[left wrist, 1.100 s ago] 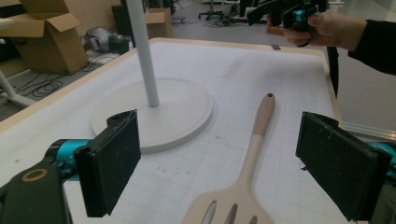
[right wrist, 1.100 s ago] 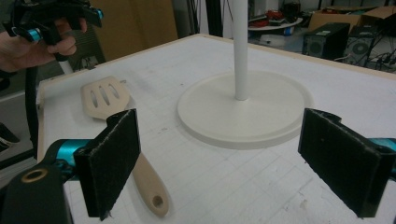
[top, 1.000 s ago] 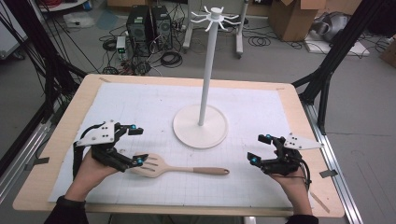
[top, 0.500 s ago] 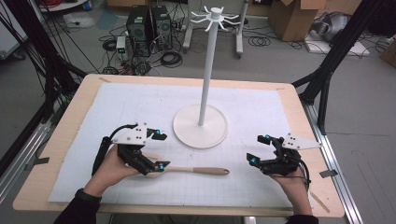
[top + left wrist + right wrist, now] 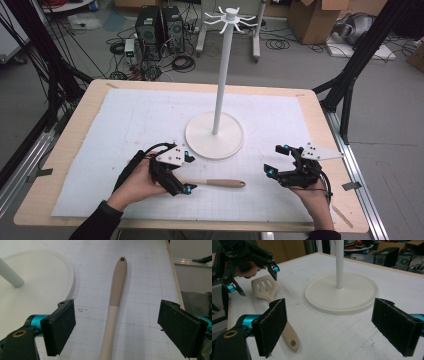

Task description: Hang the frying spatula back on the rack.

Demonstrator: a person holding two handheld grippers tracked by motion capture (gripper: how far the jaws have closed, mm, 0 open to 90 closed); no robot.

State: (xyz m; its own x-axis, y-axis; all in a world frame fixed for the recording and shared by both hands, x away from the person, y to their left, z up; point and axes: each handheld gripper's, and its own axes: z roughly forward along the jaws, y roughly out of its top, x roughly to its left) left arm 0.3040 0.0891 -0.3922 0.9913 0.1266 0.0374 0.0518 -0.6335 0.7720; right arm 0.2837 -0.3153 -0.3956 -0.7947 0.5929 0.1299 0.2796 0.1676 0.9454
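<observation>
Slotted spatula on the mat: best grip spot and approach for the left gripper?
Grip the spatula on its slim handle, just behind the slotted head, coming straight down from above. It lies flat on the mat, so only the handle's two long sides are free for the pads. The left gripper is open with its jaws either side of the handle, so closing there looks simplest.

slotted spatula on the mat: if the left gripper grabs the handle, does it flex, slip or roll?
The spatula looks like one rigid moulded piece, so it probably stays stiff. Its handle looks smooth and rounded, so it may twist between the flat black jaws of the left gripper, which stand open on either side of it. The flat slotted head should keep it from rolling on the mat.
</observation>
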